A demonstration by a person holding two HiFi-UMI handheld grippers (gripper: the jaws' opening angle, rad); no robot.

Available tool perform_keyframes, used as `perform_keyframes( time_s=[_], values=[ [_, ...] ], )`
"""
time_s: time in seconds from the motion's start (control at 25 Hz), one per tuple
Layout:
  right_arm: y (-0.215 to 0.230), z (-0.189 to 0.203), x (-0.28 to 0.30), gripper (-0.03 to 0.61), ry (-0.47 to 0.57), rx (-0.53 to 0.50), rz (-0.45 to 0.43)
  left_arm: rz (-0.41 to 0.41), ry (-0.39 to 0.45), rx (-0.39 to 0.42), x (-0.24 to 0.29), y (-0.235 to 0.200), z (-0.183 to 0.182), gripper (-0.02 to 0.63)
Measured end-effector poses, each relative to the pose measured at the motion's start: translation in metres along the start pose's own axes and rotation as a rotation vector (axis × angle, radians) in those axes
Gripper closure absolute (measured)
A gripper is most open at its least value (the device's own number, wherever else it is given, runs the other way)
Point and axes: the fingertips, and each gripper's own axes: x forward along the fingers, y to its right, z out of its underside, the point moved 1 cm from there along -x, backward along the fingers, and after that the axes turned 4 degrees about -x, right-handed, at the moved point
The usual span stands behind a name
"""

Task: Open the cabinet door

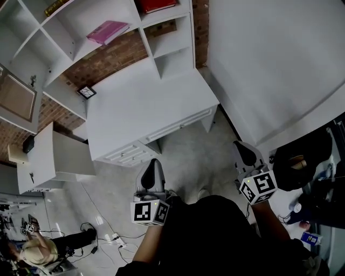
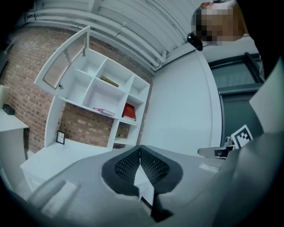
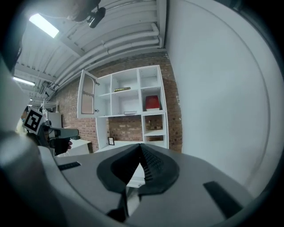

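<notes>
The white shelf unit (image 1: 108, 32) stands against a brick wall, above a white desk (image 1: 145, 108). Its glass-panelled cabinet door (image 1: 16, 97) at the upper left hangs swung open; the same cabinet door (image 2: 64, 60) shows in the left gripper view, and the cabinet door (image 3: 88, 94) in the right gripper view too. My left gripper (image 1: 154, 161) is shut and empty, held over the floor in front of the desk, far from the door. My right gripper (image 1: 239, 144) is also shut and empty, off the desk's right corner. Both pairs of jaws meet with nothing between them.
A tall white panel (image 1: 269, 64) fills the right side. Drawers (image 1: 129, 153) sit under the desk front. A low white cabinet (image 1: 54, 156) stands at the left. A pink book (image 1: 108, 31), a red item (image 1: 156, 5) and a small picture frame (image 1: 86, 92) are there. Cables (image 1: 108, 237) and a person (image 1: 43, 250) are at lower left.
</notes>
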Motion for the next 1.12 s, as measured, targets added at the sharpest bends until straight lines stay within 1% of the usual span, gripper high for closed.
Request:
perform_keyframes(
  time_s=[0.16,0.32,0.48,0.64,0.84,1.0,1.12],
  values=[
    [-0.003,0.008,-0.007,0.580,-0.017,-0.039,-0.015,-0.016,-0.003,0.009,-0.011,0.002,0.010,0.594],
    [-0.012,0.018,-0.017,0.580,-0.030,-0.031,-0.038,-0.025,-0.020,0.014,-0.025,0.005,0.023,0.594],
    [-0.015,0.032,-0.026,0.579,-0.048,-0.028,-0.047,-0.014,-0.031,-0.017,-0.033,0.011,0.036,0.594],
    [-0.014,0.037,-0.034,0.580,-0.055,-0.025,-0.037,-0.010,-0.047,0.000,-0.036,0.015,0.043,0.594],
    [-0.018,0.041,-0.041,0.579,-0.062,-0.036,-0.055,-0.013,-0.056,0.021,-0.037,0.018,0.043,0.594],
    [-0.012,0.039,-0.041,0.580,-0.041,-0.031,-0.059,-0.014,-0.036,0.028,-0.033,0.025,0.036,0.594],
    [-0.012,0.041,-0.037,0.580,-0.035,-0.036,-0.080,-0.013,-0.020,0.029,-0.031,0.026,0.032,0.594]
  ],
)
